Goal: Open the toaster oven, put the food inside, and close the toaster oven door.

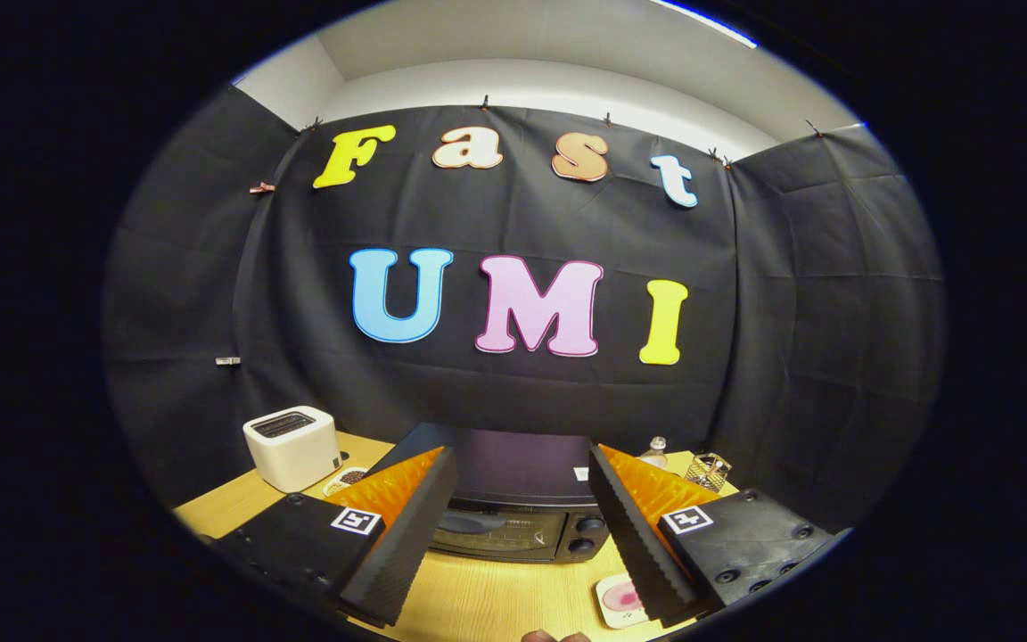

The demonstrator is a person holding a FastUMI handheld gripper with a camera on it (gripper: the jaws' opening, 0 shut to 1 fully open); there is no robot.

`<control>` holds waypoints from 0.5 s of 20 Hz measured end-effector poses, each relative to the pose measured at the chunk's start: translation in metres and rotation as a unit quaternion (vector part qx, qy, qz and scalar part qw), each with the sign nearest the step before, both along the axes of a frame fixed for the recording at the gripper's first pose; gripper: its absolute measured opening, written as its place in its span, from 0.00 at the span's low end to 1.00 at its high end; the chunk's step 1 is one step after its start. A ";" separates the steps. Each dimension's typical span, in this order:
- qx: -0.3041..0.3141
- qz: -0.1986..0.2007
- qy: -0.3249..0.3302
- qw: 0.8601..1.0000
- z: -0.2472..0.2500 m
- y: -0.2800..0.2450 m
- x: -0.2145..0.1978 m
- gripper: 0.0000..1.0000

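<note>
A white toaster (292,448) stands on the wooden table (496,597) at about ten o'clock from the gripper (522,535), well to the left of the oven. Just beside it, toward the oven, lies a small dish (346,480) with something dark in it, partly hidden behind the left finger. At about one o'clock, past the oven's right corner, a small clear bottle (655,451) and a gold wire basket (708,471) sit near the black cloth wall (513,392).

The toaster oven (513,499) is a black box straight ahead at twelve o'clock, just beyond the fingers and framed between them. Its glass door (497,531) looks closed and upright, with two round knobs (587,536) on the right of the front. A small white sticker on its top is too small to read.

A pale coaster-like plate (620,597) with a pink patch lies on the table at about five o'clock, against the inner edge of the right finger.

The fingers are spread wide with nothing between them.
</note>
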State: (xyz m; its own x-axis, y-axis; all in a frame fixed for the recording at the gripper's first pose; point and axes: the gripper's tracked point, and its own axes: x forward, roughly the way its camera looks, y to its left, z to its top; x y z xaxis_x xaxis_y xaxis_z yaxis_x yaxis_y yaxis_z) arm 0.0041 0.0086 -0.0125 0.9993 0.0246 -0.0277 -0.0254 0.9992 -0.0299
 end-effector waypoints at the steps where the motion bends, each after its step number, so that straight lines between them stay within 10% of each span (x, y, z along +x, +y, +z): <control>1: 0.000 -0.001 0.005 1.000 -0.004 0.001 0.002 0.98; 10: -0.006 -0.006 0.039 0.999 -0.027 0.001 0.017 0.98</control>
State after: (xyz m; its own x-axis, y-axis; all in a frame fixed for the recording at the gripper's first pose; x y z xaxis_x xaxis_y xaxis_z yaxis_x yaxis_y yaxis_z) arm 0.0215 0.0094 -0.0391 0.9942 0.0113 -0.1067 -0.0158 0.9990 -0.0408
